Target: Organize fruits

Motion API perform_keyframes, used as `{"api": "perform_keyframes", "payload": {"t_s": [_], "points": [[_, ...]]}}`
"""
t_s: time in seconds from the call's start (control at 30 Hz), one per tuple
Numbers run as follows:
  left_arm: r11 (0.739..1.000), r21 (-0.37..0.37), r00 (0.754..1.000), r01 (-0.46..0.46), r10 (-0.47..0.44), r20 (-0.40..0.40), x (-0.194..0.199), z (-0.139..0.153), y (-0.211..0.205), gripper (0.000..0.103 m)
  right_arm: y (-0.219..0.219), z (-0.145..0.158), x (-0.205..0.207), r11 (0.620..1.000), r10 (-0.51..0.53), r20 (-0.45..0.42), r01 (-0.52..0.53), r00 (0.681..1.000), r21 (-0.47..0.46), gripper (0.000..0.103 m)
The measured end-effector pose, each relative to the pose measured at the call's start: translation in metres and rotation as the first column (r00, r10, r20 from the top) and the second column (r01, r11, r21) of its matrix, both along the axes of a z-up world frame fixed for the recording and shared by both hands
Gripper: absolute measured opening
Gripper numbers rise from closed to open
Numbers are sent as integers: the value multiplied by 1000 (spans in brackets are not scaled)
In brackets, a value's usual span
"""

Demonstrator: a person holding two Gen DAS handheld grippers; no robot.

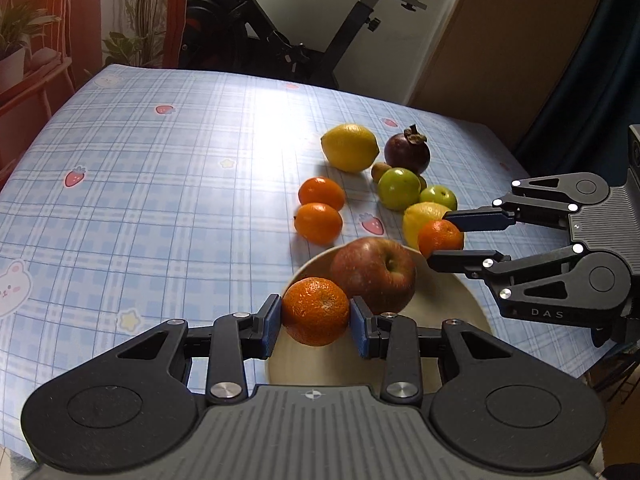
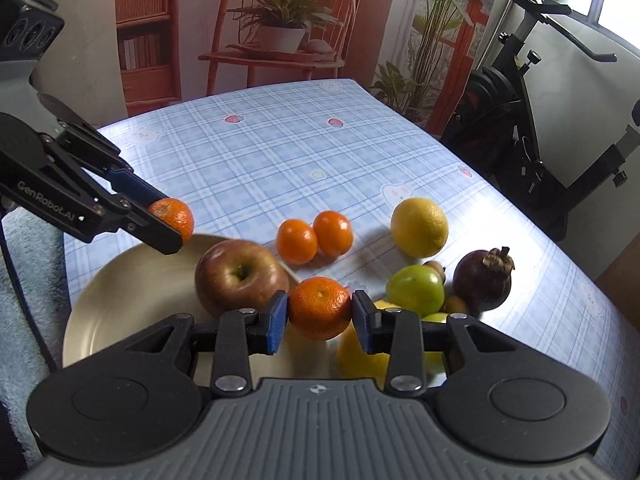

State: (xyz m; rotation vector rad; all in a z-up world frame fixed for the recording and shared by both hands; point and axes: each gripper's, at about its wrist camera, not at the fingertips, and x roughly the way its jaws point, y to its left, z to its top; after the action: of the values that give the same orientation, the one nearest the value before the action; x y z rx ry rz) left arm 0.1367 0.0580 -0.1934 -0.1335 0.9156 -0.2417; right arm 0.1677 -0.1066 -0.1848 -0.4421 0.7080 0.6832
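My left gripper [image 1: 316, 322] is shut on a tangerine [image 1: 316, 310] and holds it over the near rim of a cream plate [image 1: 460, 308]. A red apple [image 1: 374, 274] lies on the plate. My right gripper [image 2: 320, 316] is shut on another tangerine [image 2: 320, 306], above the plate's right edge [image 2: 120, 284]. In the left wrist view the right gripper [image 1: 448, 236] comes in from the right. Loose on the table are two tangerines [image 1: 320, 208], two lemons [image 1: 350, 146], two green fruits [image 1: 400, 188] and a mangosteen [image 1: 408, 152].
The table has a blue checked cloth [image 1: 160, 184] with drawn strawberries and bunnies. An exercise bike [image 1: 300, 28] stands behind the far edge. A red chair with a potted plant [image 2: 280, 32] stands beyond the table. A small brown fruit [image 1: 380, 170] lies among the green ones.
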Motion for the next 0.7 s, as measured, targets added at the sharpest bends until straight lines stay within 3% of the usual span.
{"api": "perform_keyframes", "payload": {"t_s": [0.33,0.7], "points": [[993,102,998,59,-56,-27,2,-15,-20,39,1,-23,-9,1000,12,-28,-12,1000,-21,37],[989,130,998,68,-66,-16,11,-22,-22,39,8,-35,-1,1000,16,-19,-17,1000,-26,37]]}}
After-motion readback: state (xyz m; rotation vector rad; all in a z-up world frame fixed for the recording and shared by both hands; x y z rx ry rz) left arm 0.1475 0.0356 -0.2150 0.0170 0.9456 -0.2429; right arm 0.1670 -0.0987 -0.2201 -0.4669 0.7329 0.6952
